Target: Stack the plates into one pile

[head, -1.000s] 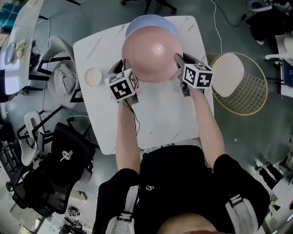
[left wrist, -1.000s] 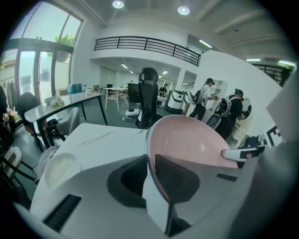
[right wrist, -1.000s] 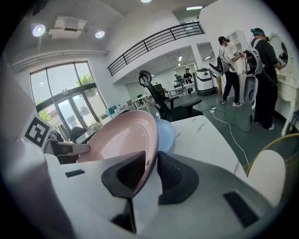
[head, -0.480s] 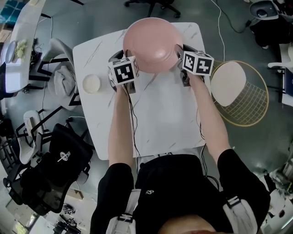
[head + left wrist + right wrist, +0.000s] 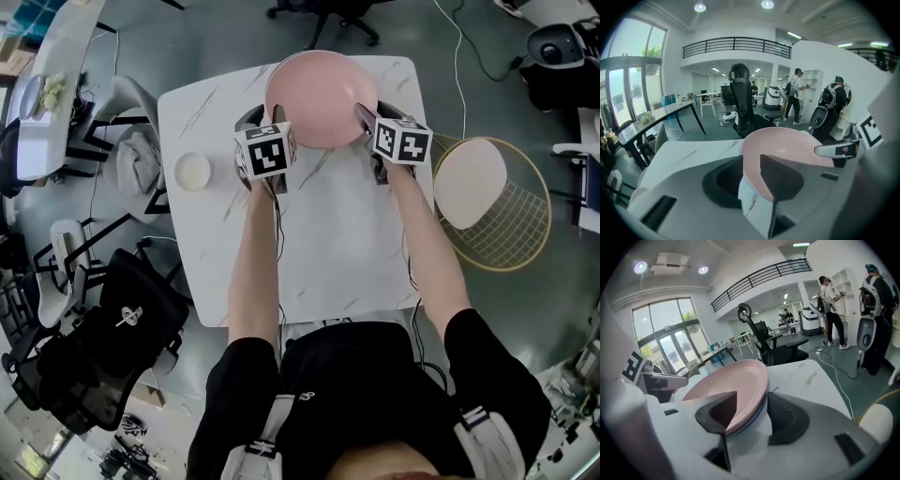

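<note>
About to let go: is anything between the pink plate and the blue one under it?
Nothing visible. The pink plate appears to sit directly on the blue plate. Both rims lie between the right gripper's jaws, which are opening.

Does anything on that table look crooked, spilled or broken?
Nothing stands out. The pink plate sits level on the blue plate, which only peeks out under its rim. No spill or crack shows on the table.
</note>
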The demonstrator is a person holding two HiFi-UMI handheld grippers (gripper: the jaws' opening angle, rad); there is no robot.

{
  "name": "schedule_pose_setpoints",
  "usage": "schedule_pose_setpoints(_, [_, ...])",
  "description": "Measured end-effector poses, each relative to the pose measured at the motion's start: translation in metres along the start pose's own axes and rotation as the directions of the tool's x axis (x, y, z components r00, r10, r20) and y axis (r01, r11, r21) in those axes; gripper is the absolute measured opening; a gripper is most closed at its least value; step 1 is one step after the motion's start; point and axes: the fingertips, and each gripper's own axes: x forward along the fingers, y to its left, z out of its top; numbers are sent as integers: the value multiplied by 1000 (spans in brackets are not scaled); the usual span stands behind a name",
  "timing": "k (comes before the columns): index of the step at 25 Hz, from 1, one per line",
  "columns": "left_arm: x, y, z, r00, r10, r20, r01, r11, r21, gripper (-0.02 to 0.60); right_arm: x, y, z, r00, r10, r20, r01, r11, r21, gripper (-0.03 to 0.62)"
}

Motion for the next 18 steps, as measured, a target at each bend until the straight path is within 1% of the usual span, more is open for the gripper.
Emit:
schedule_pose_setpoints(3, [-25,-12,13,998,-26,53,25,999,22,116,-17,5,8,998,-41,54,43,999,-31,208])
schedule_pose_setpoints(6, [-51,-21,23,994,-50,99,48,999,26,93,-39,17,16,993,-54,108,59,997,-44,173])
schedule_pose_setpoints(9, [-70,-20,27,987,-54,154,53,999,10,53,-55,39,21,987,-25,160,35,997,-62,133])
schedule_pose_setpoints(11, [-83,-18,25,981,-57,185,58,998,-4,29,-66,53,21,980,-6,198,21,997,-74,93])
schedule_pose_setpoints(15, [-117,-15,26,967,-79,241,86,996,-16,17,-94,85,22,963,28,268,0,995,-104,20])
schedule_pose_setpoints(18, [-145,-10,27,958,-95,271,104,994,-20,16,-117,115,23,944,74,321,-42,994,-106,9])
